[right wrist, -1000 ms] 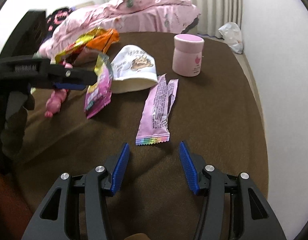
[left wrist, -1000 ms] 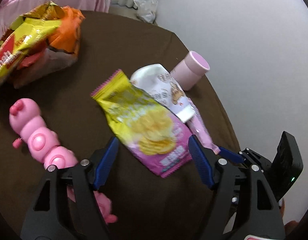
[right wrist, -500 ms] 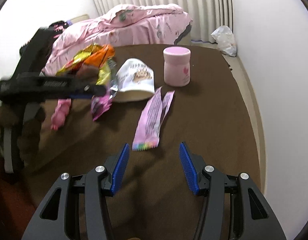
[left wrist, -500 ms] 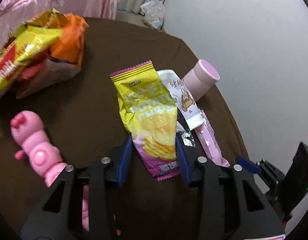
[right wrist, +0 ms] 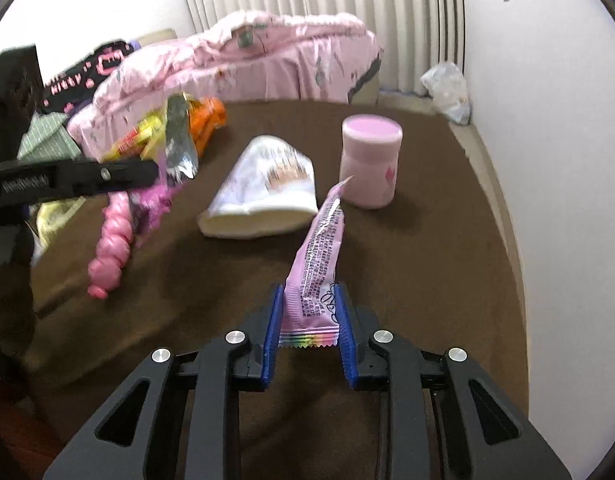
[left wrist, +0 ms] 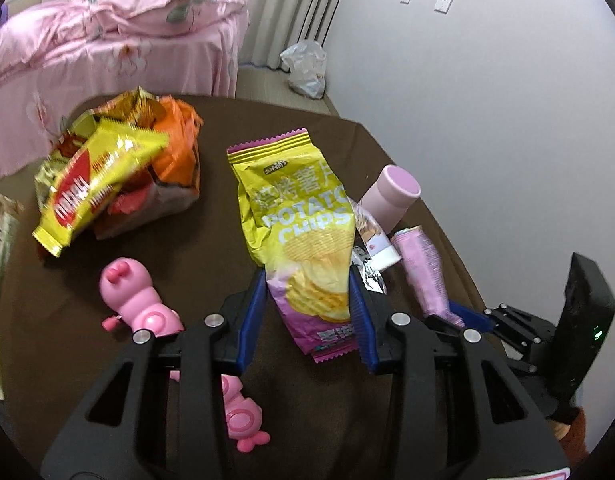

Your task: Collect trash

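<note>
A yellow and purple potato chips bag (left wrist: 299,208) hangs lifted off the brown table (left wrist: 211,240), and my left gripper (left wrist: 307,276) is shut on its lower half. In the right wrist view the same bag (right wrist: 179,148) shows its silver back, held beside the left gripper (right wrist: 147,172). A long pink wrapper (right wrist: 319,256) stands tilted up from the table. My right gripper (right wrist: 309,292) is closing its jaws on the wrapper's rainbow-edged end, with both blue pads pressing on it. In the left wrist view the wrapper (left wrist: 423,272) lies at the right.
A pink caterpillar toy (left wrist: 135,300) lies left of my left gripper. A pile of yellow and orange snack bags (left wrist: 119,168) sits at the back left. A white pouch (right wrist: 267,196) and a pink jar (right wrist: 371,164) stand mid-table. A pink bed (right wrist: 267,52) lies beyond.
My left gripper closed on the chips bag and lifted it. My right gripper moved onto the pink wrapper and closed on its near end, which now tilts up.
</note>
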The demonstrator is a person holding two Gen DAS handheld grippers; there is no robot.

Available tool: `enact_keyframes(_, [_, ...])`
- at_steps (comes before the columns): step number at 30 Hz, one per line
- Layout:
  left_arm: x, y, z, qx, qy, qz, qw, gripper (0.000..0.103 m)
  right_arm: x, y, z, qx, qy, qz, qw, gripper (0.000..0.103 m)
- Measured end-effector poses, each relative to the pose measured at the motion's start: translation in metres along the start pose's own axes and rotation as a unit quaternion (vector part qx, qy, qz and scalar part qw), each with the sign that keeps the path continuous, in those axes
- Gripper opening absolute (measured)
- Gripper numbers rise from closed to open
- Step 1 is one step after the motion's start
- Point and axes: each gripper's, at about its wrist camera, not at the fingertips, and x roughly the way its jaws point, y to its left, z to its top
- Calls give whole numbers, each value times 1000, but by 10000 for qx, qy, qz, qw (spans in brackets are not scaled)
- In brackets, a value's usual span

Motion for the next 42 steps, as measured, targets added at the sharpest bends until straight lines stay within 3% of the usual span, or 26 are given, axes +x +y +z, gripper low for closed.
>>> enact_keyframes(11, [-75, 1, 11, 201, -884, 28, 9959, 38, -54, 39, 45, -401, -943, 233, 9945, 24])
enact_keyframes(16, [-125, 41, 16, -12, -1440, 491, 9884, 38, -68, 75, 77, -657, -1207, 568, 9889, 24])
enact_keyframes(23, [-186, 136, 6, -629, -1861, 1503, 9689, 38, -78, 153, 115, -1451, -1509, 959, 9731, 24])
enact_keyframes(28, [-204, 203, -8, -1199, -1944, 1846, 9559, 38, -62, 204, 132, -1841, -1467, 1218, 9642, 24])
enact_keyframes(33, [-208, 246, -28, -1524, -1909, 2060, 9476, 38, -35, 249, 144, -2076, -1251, 1508, 9584, 24])
enact_keyframes(38, [-189, 292, -51, -2067, -1715, 2279, 9359, 38, 11, 287, 149, -2339, -917, 1724, 9524, 24])
enact_keyframes(42, [-166, 326, -65, -2523, -1462, 2118, 9328, 38, 55, 312, 152, -2401, -563, 1928, 9497, 24])
